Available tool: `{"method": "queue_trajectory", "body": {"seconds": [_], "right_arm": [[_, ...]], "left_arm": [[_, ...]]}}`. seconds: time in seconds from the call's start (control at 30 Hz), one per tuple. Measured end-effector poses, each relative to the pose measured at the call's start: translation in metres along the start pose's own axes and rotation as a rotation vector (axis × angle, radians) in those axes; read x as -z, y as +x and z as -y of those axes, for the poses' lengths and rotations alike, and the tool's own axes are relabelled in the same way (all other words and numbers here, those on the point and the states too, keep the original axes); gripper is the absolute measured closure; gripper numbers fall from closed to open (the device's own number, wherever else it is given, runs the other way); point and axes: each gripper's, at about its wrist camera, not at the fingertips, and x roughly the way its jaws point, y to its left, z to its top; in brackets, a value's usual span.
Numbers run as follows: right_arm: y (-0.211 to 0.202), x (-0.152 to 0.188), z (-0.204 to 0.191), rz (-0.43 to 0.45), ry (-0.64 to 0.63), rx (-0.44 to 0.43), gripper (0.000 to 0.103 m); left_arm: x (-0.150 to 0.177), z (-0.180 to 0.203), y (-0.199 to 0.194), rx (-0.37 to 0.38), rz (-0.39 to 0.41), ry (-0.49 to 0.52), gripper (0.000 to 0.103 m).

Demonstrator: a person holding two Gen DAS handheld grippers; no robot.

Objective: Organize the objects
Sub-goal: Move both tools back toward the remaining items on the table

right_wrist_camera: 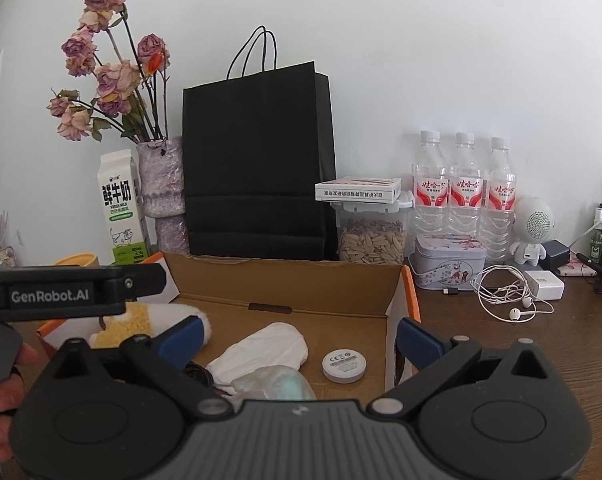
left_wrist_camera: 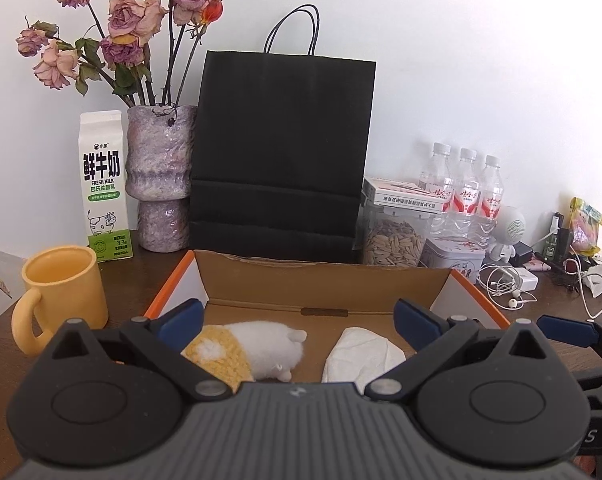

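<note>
**Both grippers wide apart over open cardboard box, nothing held**

Landmark: cardboard box [left_wrist_camera: 325, 280], open top, orange outer edges, on dark wooden table [left_wrist_camera: 133, 268].

Left of box: yellow mug [left_wrist_camera: 63, 290] nearest the camera, handle toward camera. Behind it the milk carton [left_wrist_camera: 105, 184], upright, green and white. Just right of the carton, the purple textured vase [left_wrist_camera: 161, 176] with dried roses [left_wrist_camera: 133, 20], at the box's back left corner.

Behind box: black paper bag [left_wrist_camera: 281, 152], upright against the white wall, handles up.

In box, left wrist view: white and yellow plush toy [left_wrist_camera: 245, 346] lying on the floor at left; crumpled white tissue [left_wrist_camera: 361, 354] to its right, the two apart. Right wrist view adds a round white puck [right_wrist_camera: 345, 365] flat on the box floor at right, near the right wall, and a pale shiny wrapped item [right_wrist_camera: 277, 384] at the near edge, touching the tissue [right_wrist_camera: 269, 350]; what it is, cannot tell.

Left gripper [left_wrist_camera: 299, 316]: jaws fully apart, blue pads either side of the plush and tissue, not touching either, nothing clamped. A hand [right_wrist_camera: 5, 396] holds it at the left edge of the right wrist view.

Right gripper [right_wrist_camera: 301, 334]: jaws fully apart, left pad inside the box, right pad outside the box's right wall, nothing gripped.

Right of box: clear jar of seeds [right_wrist_camera: 372, 236] with a flat white carton [right_wrist_camera: 359, 190] on its lid, floral tin [right_wrist_camera: 449, 264], three water bottles [right_wrist_camera: 465, 196] in a row by the wall, white earphones [right_wrist_camera: 505, 296], white charger [right_wrist_camera: 547, 284], small white robot-shaped speaker [right_wrist_camera: 533, 224].
</note>
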Motion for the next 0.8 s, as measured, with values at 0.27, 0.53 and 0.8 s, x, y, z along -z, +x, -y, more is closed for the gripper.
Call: {"method": "queue_trajectory", "body": {"seconds": [0.27,0.53,0.8], "right_arm": [[-0.023,0.001,0.0,0.022,0.003,-0.01,0.0],[-0.049,0.004,-0.002,0.009,0.019,-0.003,0.0],[-0.088,0.018,-0.005,0.009,0.017,-0.001,0.0]], "left_arm": [[0.004,-0.009,-0.023,-0.005,0.01,0.002,0.0],[0.005,-0.013,-0.052,-0.002,0.0,-0.008,0.0],[0.016,-0.013,-0.088,-0.001,-0.025,0.009,0.0]]}}
